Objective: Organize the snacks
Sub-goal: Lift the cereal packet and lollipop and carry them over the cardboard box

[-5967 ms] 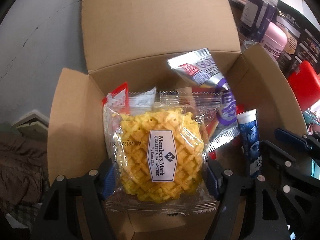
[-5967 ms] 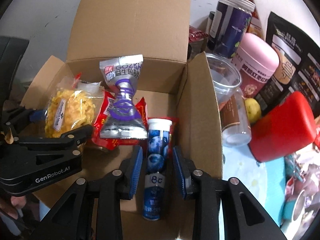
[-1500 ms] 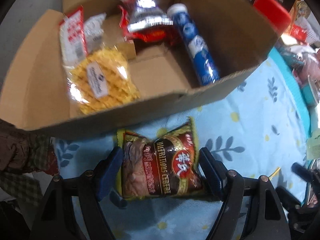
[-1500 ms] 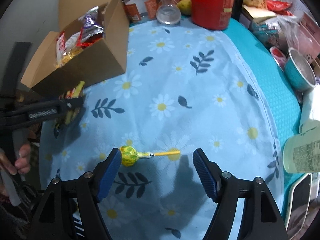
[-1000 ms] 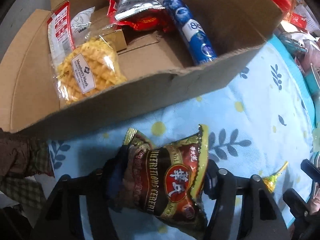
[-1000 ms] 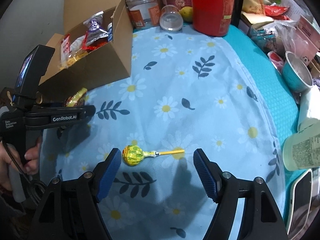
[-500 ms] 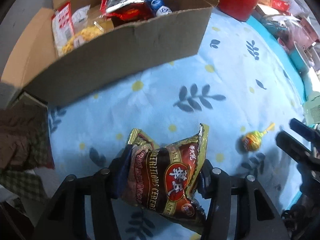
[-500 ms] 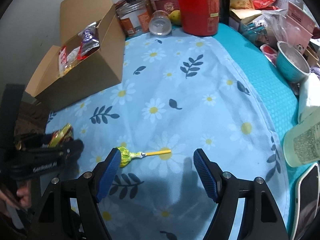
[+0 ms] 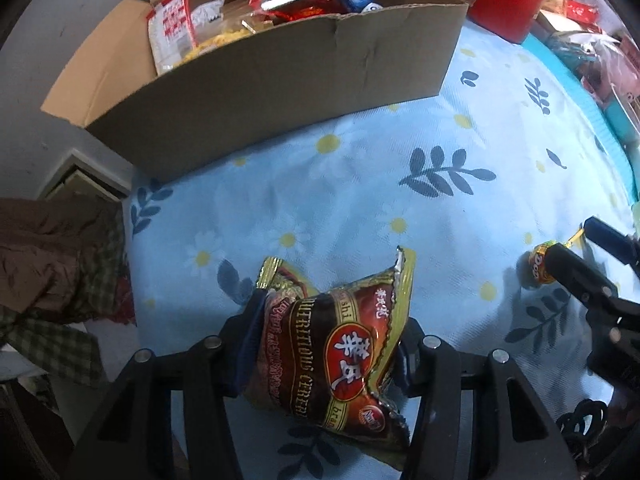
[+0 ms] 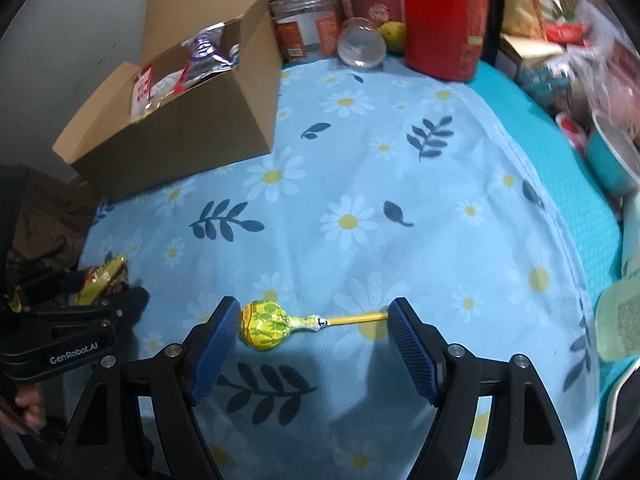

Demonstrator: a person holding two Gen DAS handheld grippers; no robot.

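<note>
Left gripper [image 9: 326, 344] clamps cereal packet [image 9: 340, 352]; right gripper [image 10: 310, 340], spread, straddles lollipop [image 10: 266, 325] lengthwise: closing risks skidding it sideways.

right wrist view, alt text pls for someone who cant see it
The open right gripper brackets a yellow-wrapped lollipop lying on a blue daisy-print cloth. Behind at left is an open cardboard box holding snack packets; at far left the left gripper grips a cereal packet.

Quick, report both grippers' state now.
Left gripper: closed on the cereal packet.
Right gripper: open, straddling the lollipop on the tablecloth.
</note>
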